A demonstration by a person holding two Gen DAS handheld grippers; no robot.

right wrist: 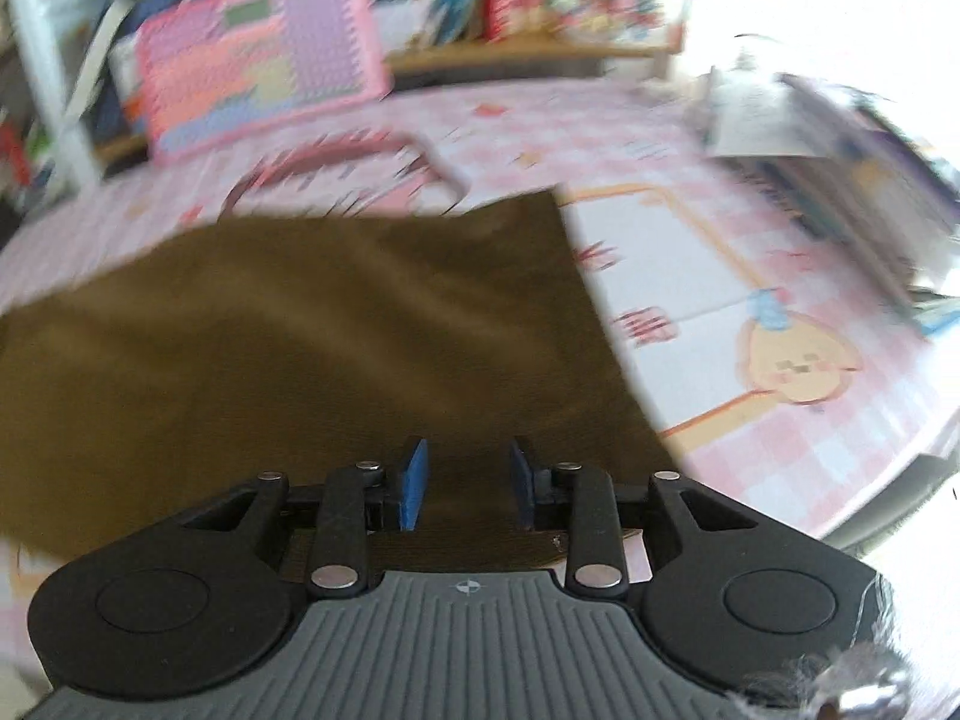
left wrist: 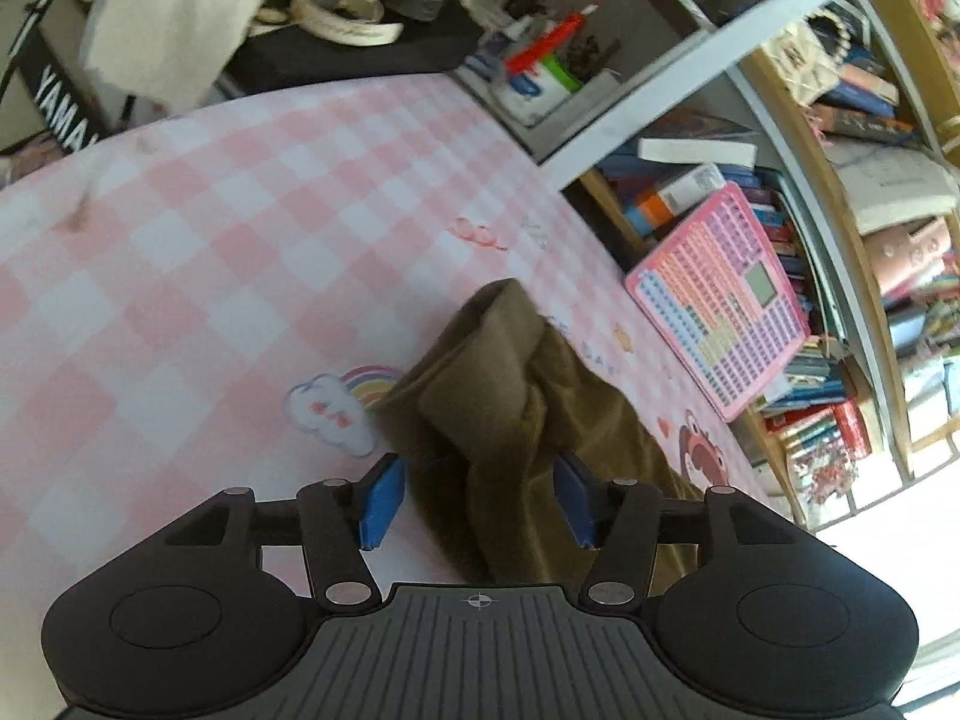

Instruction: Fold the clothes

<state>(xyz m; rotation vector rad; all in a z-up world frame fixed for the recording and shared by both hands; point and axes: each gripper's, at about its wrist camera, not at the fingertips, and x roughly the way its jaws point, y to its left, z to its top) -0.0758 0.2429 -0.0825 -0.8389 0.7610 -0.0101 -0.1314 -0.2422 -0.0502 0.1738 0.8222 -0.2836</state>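
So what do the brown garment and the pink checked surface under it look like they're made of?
Garment: looks like soft, matte brown fabric, maybe fleece or brushed knit; it bunches in thick rounded folds with no shine. Checked surface: smooth and flat with printed cartoons, probably a printed mat or sheet; whether cloth or vinyl I can't tell.

Soft matt brown cloth garment (left wrist: pixel 516 396), smooth pink checked sheet (left wrist: pixel 240 228), blue rubbery tool pads (left wrist: pixel 381 501)

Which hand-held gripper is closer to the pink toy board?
Left. The left hand-held gripper sits over the bunched brown cloth, with the pink toy board just beyond. The right one has the spread cloth between it and the board.
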